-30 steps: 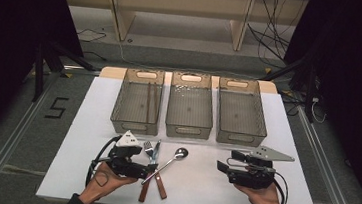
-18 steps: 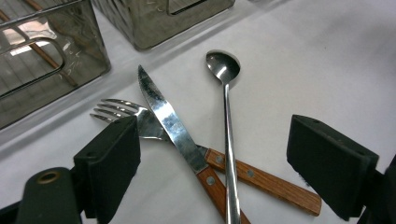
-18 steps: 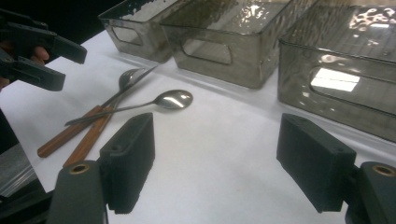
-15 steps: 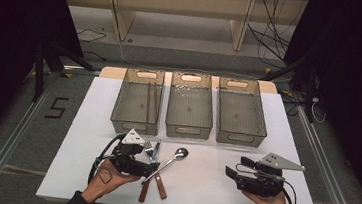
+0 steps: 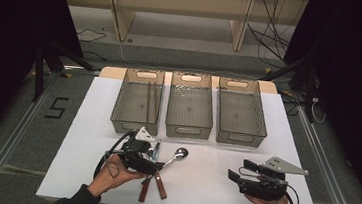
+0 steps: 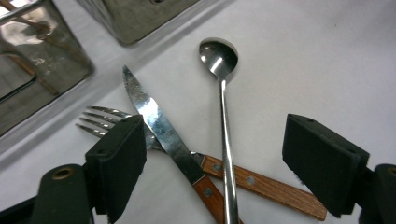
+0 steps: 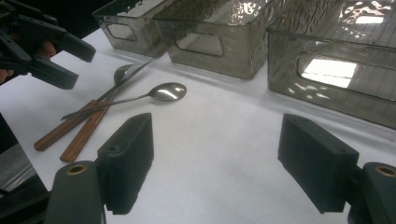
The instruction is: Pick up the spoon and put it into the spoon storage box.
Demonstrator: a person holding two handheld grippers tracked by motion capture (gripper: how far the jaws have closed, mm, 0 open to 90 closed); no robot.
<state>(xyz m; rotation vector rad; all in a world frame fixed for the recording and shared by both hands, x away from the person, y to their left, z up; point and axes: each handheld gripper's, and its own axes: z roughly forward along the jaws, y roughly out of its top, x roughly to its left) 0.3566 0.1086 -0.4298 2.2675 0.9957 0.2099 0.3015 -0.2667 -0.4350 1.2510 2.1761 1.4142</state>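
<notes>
Sorting looks to be the job: a crossed pile of a long steel spoon [image 6: 223, 116], a wooden-handled knife [image 6: 161, 133] and a wooden-handled fork [image 6: 105, 119] lies near the white surface's [image 5: 211, 185] front edge, left of centre. The left tool [image 5: 149, 165] hovers over it, jaws apart and just narrowing, gripping nothing. Next: settle on one piece. The right tool [image 5: 241, 175] waits apart, empty.

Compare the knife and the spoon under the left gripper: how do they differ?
The knife has a serrated steel blade and a riveted wooden handle; the spoon is all metal, with a round bowl and a thin stem. The spoon lies on top, its stem crossing the knife's handle. The knife's tip points towards the left bin; the spoon's bowl points further right. Both lie flat between the left gripper's open jaws.
</notes>
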